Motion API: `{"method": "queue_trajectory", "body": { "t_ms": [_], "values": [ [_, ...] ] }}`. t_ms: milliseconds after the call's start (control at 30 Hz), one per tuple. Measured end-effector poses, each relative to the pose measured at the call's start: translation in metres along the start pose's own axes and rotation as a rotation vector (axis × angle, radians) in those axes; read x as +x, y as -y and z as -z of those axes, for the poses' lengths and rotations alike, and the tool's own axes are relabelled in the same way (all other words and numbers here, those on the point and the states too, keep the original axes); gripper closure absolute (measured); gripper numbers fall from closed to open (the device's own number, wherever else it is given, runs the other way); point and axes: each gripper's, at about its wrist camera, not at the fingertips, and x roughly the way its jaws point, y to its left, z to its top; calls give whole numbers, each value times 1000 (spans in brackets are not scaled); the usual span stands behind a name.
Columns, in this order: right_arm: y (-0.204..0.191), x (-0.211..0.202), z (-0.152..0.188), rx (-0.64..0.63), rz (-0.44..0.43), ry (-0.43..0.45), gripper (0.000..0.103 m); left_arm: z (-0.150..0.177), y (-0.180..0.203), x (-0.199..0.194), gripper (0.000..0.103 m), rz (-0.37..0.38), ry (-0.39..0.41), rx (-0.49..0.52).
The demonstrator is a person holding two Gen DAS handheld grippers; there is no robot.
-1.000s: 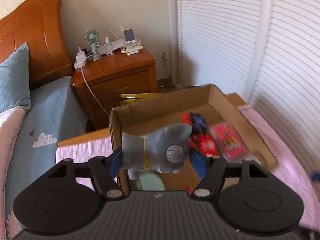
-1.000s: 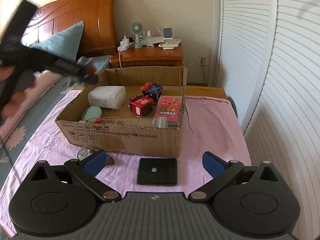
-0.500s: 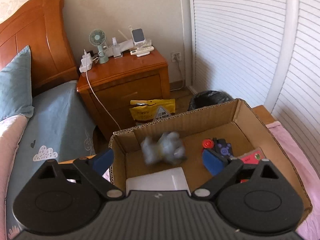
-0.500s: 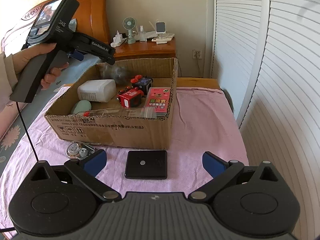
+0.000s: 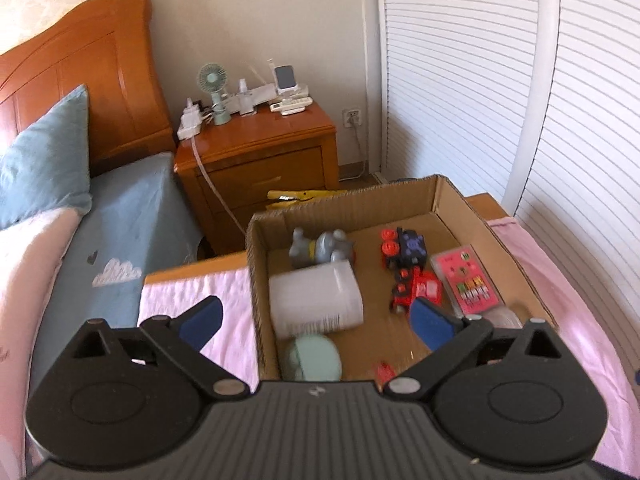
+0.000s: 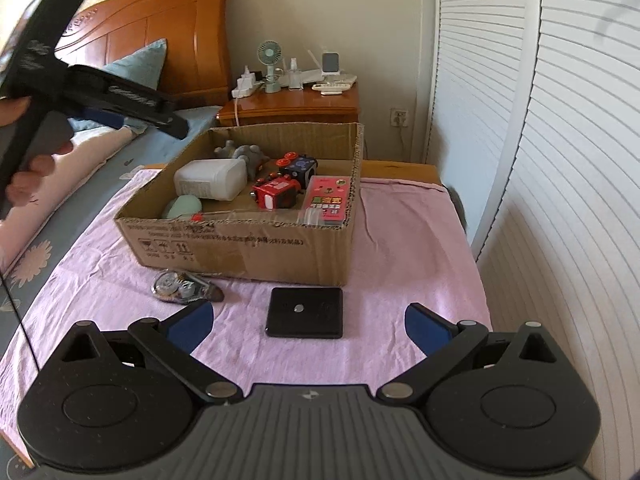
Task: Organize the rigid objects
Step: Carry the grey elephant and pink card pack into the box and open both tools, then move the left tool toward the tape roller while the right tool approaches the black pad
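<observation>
A cardboard box (image 6: 248, 240) stands on the pink cloth. In it lie a grey toy animal (image 5: 320, 247) at the back left, a white bottle (image 5: 316, 300), a mint-green object (image 5: 314, 358), a red toy train (image 5: 418, 292), a dark cube with red wheels (image 5: 404, 246) and a pink card box (image 5: 466, 280). My left gripper (image 5: 316, 320) is open and empty above the box's near left edge; it also shows in the right wrist view (image 6: 132, 114). My right gripper (image 6: 306, 324) is open and empty just above a flat black square (image 6: 305, 311). A clear tape dispenser (image 6: 182, 287) lies in front of the box.
A wooden nightstand (image 5: 256, 168) with a fan and chargers stands behind the box. The bed with a blue pillow (image 5: 42, 156) is on the left. White louvred doors (image 6: 540, 140) run along the right. A yellow bag (image 5: 300, 196) lies behind the box.
My left gripper opened and dropped the grey toy animal into the box, then drew back and to the left. My right gripper stayed open near the black square.
</observation>
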Motion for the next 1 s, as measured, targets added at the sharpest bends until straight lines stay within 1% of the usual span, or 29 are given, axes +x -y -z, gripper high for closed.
{"method": "queue_trajectory", "body": {
  "t_ms": [200,300,400,533,700,800,1000],
  "values": [
    [3,-6,11,4,-12,-4,0,40,3,-36,1,-4,2,-25],
    [7,-9,16,13,-7,-6,0,61,6,-46,1,-2,8,-25],
    [12,-7,22,30,17,-15,0,84,9,-49,1,-4,13,-50],
    [16,-1,29,50,32,-28,0,113,14,-37,1,17,-20,-103],
    [16,7,34,60,46,-56,0,141,27,-16,1,-6,-38,-121],
    [15,11,36,67,41,-69,0,150,35,-5,1,3,-44,-127],
    [13,20,38,37,47,-73,0,161,51,15,1,-7,-24,-111]
  ]
}}
